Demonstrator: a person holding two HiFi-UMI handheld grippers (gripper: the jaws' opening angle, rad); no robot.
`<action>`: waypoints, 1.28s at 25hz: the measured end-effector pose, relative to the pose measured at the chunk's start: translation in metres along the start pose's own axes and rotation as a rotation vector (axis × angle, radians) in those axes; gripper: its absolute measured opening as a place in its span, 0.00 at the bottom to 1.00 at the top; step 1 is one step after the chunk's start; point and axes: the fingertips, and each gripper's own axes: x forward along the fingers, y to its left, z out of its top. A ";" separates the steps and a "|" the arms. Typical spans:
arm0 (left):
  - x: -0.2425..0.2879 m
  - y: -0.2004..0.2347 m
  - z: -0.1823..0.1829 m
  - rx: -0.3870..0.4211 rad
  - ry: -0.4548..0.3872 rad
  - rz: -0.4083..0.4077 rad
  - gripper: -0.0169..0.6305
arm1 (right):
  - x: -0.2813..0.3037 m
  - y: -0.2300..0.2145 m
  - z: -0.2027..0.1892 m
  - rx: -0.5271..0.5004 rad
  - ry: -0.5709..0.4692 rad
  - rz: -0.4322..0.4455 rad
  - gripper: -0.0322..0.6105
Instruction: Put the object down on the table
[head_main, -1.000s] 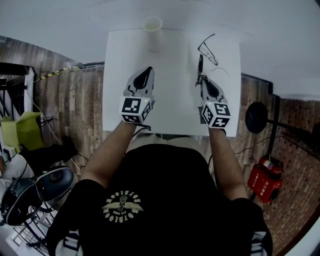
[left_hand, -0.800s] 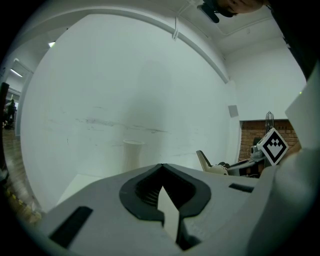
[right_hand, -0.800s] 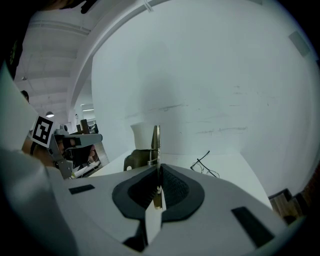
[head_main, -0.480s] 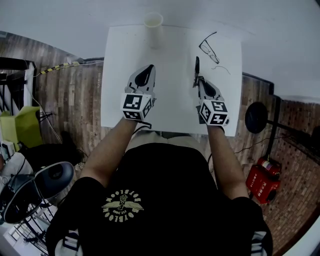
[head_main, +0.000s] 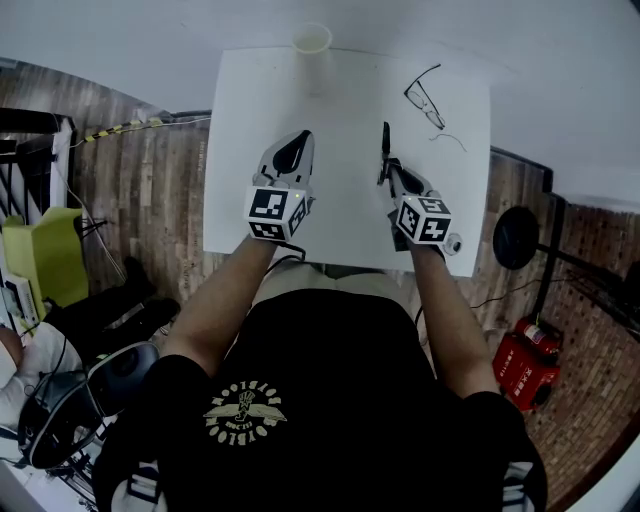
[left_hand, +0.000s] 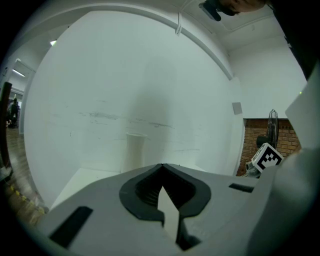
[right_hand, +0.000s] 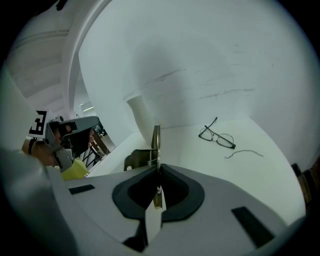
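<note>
Carefully lower right gripper (head_main: 390, 168), clamped on thin metal object (head_main: 385, 138) held edge-on over counter (head_main: 340, 110); avoid releasing high, to prevent bounce or toppling. Keep left gripper (head_main: 292, 147), closed and empty, clear.

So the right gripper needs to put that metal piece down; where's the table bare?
Bare: the middle strip between the left gripper and right gripper, up to the cup at the far edge, and the left margin of the table. Crowded: the far right corner, where glasses and a thin cord lie beyond the held metal piece.
</note>
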 end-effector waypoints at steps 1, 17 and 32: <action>-0.001 -0.001 0.000 0.002 0.000 0.000 0.04 | 0.002 0.000 -0.005 0.018 0.018 0.004 0.05; 0.006 0.000 -0.004 -0.010 0.016 -0.007 0.04 | 0.037 -0.002 -0.035 0.261 0.173 0.074 0.05; 0.009 0.005 0.004 -0.015 0.006 -0.010 0.04 | 0.055 -0.019 -0.053 0.417 0.240 0.039 0.06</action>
